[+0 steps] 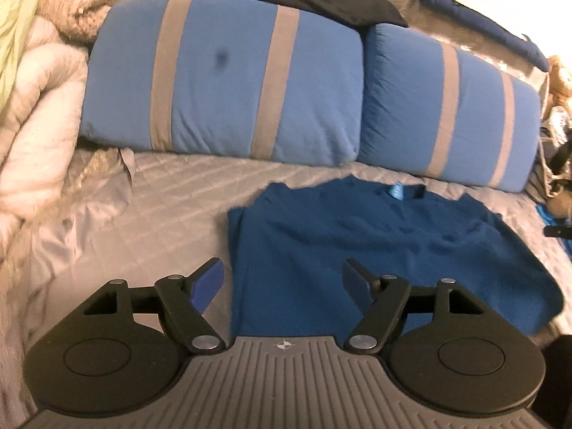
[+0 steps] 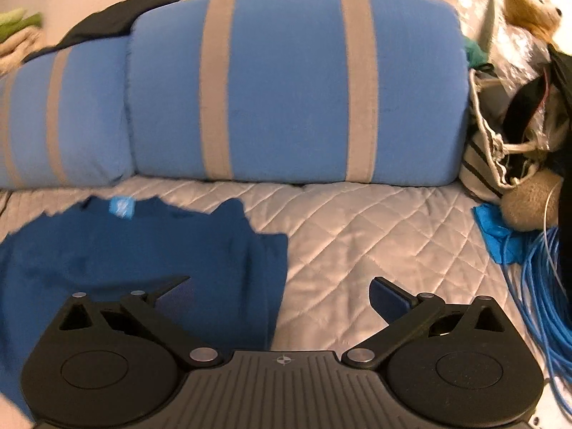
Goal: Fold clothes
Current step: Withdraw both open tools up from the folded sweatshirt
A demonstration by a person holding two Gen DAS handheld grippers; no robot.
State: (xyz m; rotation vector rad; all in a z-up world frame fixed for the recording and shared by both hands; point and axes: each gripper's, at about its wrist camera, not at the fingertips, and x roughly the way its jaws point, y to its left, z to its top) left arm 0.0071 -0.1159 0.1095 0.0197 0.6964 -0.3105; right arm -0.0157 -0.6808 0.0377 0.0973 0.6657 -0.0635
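1. Where the dark blue short-sleeved cotton T-shirt (image 1: 375, 250) lies, it is spread on the grey diamond-quilted bedcover (image 1: 150, 214), collar end toward the pillows, with a small light-blue neck label (image 1: 396, 191) showing at the collar.
2. In the left wrist view, the shirt's left edge runs as a straight folded line; the sleeve on the other side spreads out to the right.
3. Left gripper (image 1: 282, 282): fingers spread wide, nothing between them. Its left finger is over bare quilt just beside the shirt's folded edge; its right finger is over the shirt body. Whether it touches the cloth cannot be told.
4. Right gripper (image 2: 280, 295): fingers spread wide, nothing held. Its left finger is over the shirt; its right finger is over bare quilt. The shirt's right edge (image 2: 275, 286) falls between them.
5. Behind the shirt, two blue pillows with grey vertical stripes (image 1: 221, 85) stand side by side, touching.
6. A black garment (image 1: 314, 0) is draped along the pillow tops.
7. A cream quilted blanket (image 1: 32, 114) is bunched at the far left.
8. In the right wrist view: a tan plush teddy bear (image 2: 529, 3), a striped canvas bag (image 2: 489, 150), and a loose coil of blue cable (image 2: 540, 304) on the quilt's right side, well apart from the shirt.
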